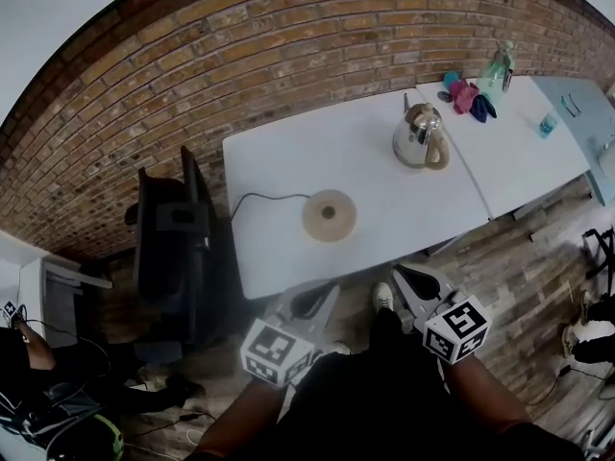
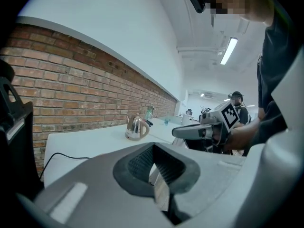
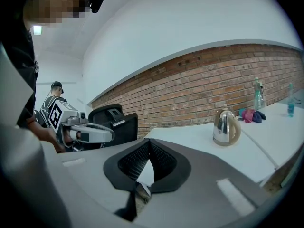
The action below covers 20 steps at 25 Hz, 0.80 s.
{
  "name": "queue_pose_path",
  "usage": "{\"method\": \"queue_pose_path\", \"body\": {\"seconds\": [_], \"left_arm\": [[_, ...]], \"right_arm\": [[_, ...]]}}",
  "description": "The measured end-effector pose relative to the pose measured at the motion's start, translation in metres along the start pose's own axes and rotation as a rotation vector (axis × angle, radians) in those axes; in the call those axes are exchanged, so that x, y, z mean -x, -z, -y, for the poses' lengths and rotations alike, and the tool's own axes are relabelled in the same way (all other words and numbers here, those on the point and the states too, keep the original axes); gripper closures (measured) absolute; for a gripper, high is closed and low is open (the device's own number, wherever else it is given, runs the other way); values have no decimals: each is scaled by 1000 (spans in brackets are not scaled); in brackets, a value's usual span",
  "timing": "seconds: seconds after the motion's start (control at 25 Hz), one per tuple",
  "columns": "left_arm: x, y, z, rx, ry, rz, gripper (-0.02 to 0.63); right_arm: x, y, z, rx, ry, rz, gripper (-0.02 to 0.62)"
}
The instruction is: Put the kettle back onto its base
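Note:
A shiny steel kettle (image 1: 420,137) with a tan handle stands upright on the white table (image 1: 279,161), toward its right end. The round tan base (image 1: 329,215) lies apart from it, to its left and nearer the front edge, with a black cord (image 1: 259,198) running left. My left gripper (image 1: 332,296) and right gripper (image 1: 404,275) hang below the table's front edge, both shut and holding nothing. The left gripper view shows the kettle (image 2: 137,128) far beyond the left gripper (image 2: 153,148). The right gripper view shows the kettle (image 3: 226,127) to the right of the right gripper (image 3: 149,146).
A black office chair (image 1: 173,248) stands at the table's left end. A second table (image 1: 524,152) adjoins on the right, with coloured cloths (image 1: 468,96), a spray bottle (image 1: 498,65) and a small blue bottle (image 1: 548,123). A brick wall (image 1: 240,56) runs behind.

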State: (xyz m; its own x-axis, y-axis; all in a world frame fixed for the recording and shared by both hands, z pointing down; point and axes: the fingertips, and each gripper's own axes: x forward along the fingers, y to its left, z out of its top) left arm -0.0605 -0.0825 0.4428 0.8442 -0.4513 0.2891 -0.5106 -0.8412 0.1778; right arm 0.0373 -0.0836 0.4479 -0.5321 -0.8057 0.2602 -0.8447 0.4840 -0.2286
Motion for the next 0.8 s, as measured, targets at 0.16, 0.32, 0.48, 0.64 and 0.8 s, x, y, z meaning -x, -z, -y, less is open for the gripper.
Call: {"method": "queue_pose_path", "body": {"seconds": [0.16, 0.32, 0.48, 0.64, 0.8], "left_arm": [[-15, -8, -5, -12, 10, -12, 605], [-31, -16, -12, -19, 15, -19, 606], [-49, -21, -18, -29, 23, -26, 606], [-68, -28, -25, -39, 31, -33, 606], [-88, -36, -31, -52, 36, -33, 606]], "right_arm": [[-6, -6, 16, -6, 2, 9, 569], [-13, -13, 33, -11, 9, 16, 569], [-19, -18, 54, -12, 23, 27, 569], [-26, -25, 76, -13, 41, 34, 569], [-30, -31, 99, -6, 59, 36, 568]]}}
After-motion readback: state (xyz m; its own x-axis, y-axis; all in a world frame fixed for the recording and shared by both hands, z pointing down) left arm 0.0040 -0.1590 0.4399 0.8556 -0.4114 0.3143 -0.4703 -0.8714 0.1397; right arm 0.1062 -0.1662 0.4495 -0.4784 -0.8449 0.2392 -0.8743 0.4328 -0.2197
